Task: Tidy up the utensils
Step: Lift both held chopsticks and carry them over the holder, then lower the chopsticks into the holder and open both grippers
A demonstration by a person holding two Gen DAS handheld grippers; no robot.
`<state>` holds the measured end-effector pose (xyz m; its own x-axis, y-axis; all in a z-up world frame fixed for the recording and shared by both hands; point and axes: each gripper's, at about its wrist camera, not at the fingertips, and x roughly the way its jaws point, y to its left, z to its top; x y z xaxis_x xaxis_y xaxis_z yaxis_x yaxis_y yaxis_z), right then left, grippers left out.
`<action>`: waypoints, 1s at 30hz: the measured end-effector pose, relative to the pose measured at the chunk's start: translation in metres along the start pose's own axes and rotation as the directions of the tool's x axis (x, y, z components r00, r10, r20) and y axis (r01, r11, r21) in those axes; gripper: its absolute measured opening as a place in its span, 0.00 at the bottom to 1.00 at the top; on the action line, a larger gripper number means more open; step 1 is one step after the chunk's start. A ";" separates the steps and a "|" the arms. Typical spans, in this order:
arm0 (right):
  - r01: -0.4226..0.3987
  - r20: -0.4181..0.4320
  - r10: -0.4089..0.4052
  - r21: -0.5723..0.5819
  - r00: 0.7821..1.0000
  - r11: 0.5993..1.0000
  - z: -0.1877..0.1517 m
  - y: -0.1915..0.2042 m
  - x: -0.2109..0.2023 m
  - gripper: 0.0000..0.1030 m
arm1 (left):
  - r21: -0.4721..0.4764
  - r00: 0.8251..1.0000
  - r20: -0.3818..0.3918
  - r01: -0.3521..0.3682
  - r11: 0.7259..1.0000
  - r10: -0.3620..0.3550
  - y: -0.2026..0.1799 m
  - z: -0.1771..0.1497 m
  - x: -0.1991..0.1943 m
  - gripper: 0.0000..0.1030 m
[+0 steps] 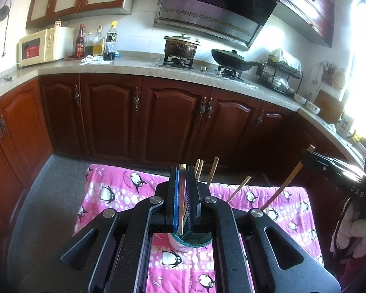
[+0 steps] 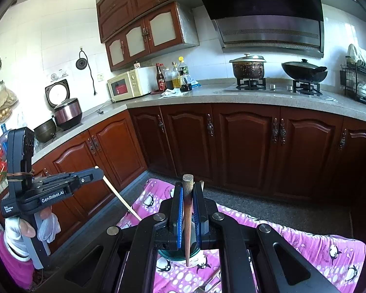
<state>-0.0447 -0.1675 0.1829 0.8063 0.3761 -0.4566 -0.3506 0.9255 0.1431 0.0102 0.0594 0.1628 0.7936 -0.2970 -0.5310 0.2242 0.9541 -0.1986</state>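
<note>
My left gripper point(image 1: 182, 171) is shut on a thin pale chopstick point(image 1: 181, 195) that stands upright over a white cup with a teal rim point(image 1: 190, 241). Several more chopsticks point(image 1: 213, 171) lean out of the cup behind the fingers. My right gripper point(image 2: 188, 185) is shut on a dark brown wooden chopstick point(image 2: 188, 219), its tip hanging over the same cup point(image 2: 178, 256). The right gripper also shows at the right edge of the left wrist view point(image 1: 329, 166), holding a long stick. The left gripper body shows in the right wrist view point(image 2: 61, 183) with its pale chopstick.
The cup stands on a pink penguin-print cloth point(image 1: 124, 185) over a low table. Dark wooden cabinets point(image 1: 173, 117) and a stone counter with a microwave point(image 1: 44, 46), bottles, a pot and a wok run behind. More utensils lie on the cloth at the bottom of the right wrist view point(image 2: 212, 283).
</note>
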 end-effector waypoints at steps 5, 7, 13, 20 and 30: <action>0.001 0.001 -0.001 0.005 1.000 1.000 0.003 -0.001 0.005 0.07 | -0.003 1.000 0.000 0.002 1.000 -0.002 0.001 0.001 0.002 0.04; 0.002 0.004 -0.002 0.005 1.000 1.000 0.005 -0.001 0.007 0.07 | -0.006 1.000 -0.002 0.002 1.000 -0.002 0.002 0.001 0.004 0.04; 0.009 0.007 -0.009 0.000 1.000 1.000 0.009 0.003 0.017 0.07 | -0.018 1.000 -0.007 0.013 1.000 -0.013 0.000 0.005 0.012 0.04; 0.018 0.001 -0.018 0.006 1.000 1.000 0.013 0.001 0.037 0.07 | -0.021 1.000 -0.022 0.015 1.000 -0.015 0.001 0.008 0.026 0.04; 0.015 -0.015 -0.014 0.027 1.000 1.000 0.005 -0.003 0.067 0.07 | -0.024 0.997 -0.077 0.005 1.000 -0.007 0.002 -0.004 0.051 0.04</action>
<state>0.0132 -0.1451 0.1561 0.8041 0.3622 -0.4714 -0.3258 0.9318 0.1603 0.0488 0.0456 0.1316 0.7459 -0.3061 -0.5916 0.2148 0.9513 -0.2213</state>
